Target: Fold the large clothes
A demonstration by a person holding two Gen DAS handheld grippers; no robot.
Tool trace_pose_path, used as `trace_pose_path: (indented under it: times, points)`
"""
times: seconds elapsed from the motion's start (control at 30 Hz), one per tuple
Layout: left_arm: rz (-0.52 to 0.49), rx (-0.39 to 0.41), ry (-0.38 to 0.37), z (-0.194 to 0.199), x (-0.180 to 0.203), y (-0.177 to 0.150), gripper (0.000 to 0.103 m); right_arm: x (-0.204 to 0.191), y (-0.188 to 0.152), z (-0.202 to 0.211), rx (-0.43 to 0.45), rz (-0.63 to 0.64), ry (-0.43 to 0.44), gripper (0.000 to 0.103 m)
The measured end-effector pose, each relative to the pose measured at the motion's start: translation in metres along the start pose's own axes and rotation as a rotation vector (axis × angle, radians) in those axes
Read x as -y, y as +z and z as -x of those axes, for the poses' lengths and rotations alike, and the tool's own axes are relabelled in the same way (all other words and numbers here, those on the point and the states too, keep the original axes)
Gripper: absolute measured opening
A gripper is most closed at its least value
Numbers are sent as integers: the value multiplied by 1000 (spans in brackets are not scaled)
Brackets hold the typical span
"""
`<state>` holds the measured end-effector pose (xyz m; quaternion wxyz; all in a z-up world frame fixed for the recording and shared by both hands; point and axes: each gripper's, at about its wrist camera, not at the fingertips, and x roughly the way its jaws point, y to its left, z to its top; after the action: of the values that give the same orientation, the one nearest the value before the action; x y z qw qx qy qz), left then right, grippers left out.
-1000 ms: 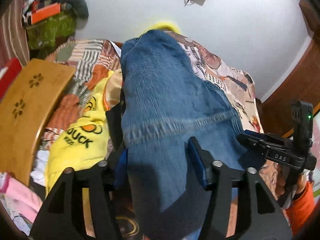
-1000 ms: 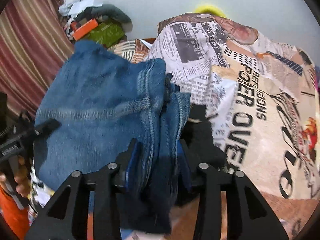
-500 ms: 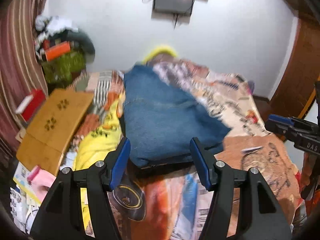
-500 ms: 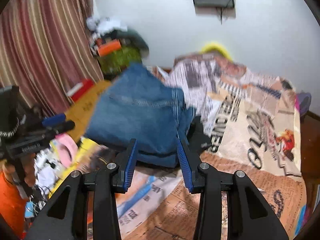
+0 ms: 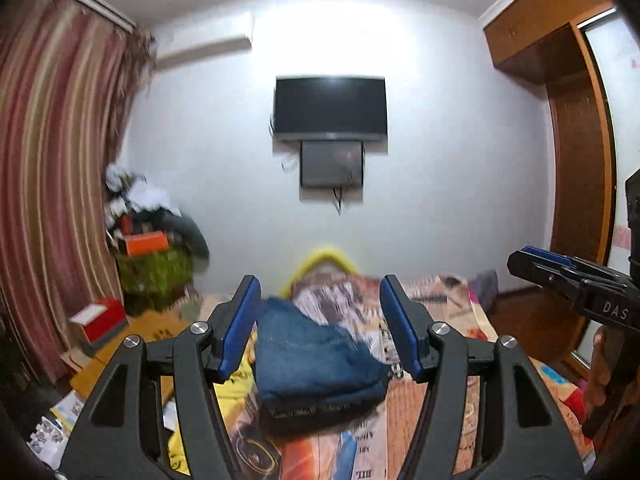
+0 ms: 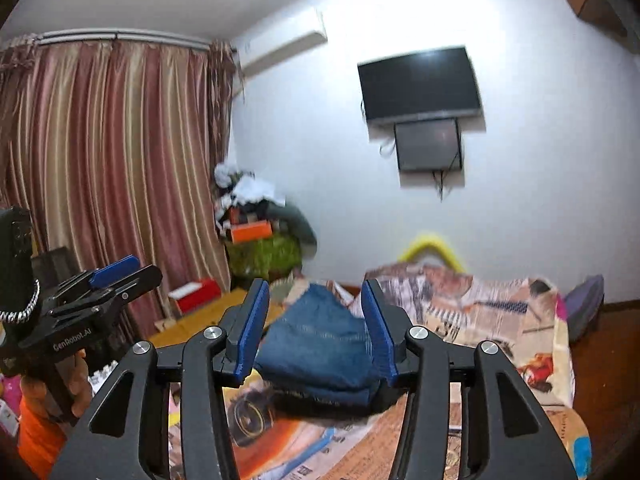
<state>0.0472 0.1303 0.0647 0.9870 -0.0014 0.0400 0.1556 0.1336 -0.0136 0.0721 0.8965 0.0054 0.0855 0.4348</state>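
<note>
The folded blue jeans (image 5: 316, 360) lie on the printed bedspread (image 5: 452, 412), over a dark garment's edge. My left gripper (image 5: 320, 280) hangs open in the air, back from the jeans, which show through its gap without touching the pads. In the right wrist view the jeans (image 6: 320, 344) lie beyond my right gripper (image 6: 315, 283), whose jaws are opening with nothing between them. Each gripper also shows in the other's view: the right gripper (image 5: 560, 276) at the right edge, the left gripper (image 6: 116, 276) at the left, held by a hand with an orange sleeve (image 6: 36, 432).
A yellow garment (image 5: 180, 452) lies left of the jeans, beside a wooden lap table (image 5: 160, 332) and a red box (image 5: 100, 318). A cluttered pile (image 5: 152, 248) fills the corner by the striped curtain (image 6: 112, 160). A TV (image 5: 330, 108) hangs on the wall; a wardrobe (image 5: 576, 160) stands right.
Both grippers let go of the jeans and drew back and upward. The jeans now lie folded on the bed, and both views have tilted up toward the wall.
</note>
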Motion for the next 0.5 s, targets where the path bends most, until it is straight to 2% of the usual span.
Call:
trace_pose_path:
  times: [0.07,0.2,0.27,0.37,0.4,0.5]
  points:
    - [7,27,8,13,4,-3,71,-7,0,10,28,5,2,54]
    - [22,52,35,25,10,-13,85,-19,-6,16,64,33,-33,81]
    - [40,47,41,26,10,-17,89,-27,-9,16,76,58,-66,89]
    - [70,45,54,29,10,-23,99,-34,-11,16,71,81,-100,95]
    - [77,45,62,32,11,-25,99,-35,-11,17,66,85,-109,100]
    - [80,40,86,34,10,-29,100,-38,-12,15,58,87,-126,103]
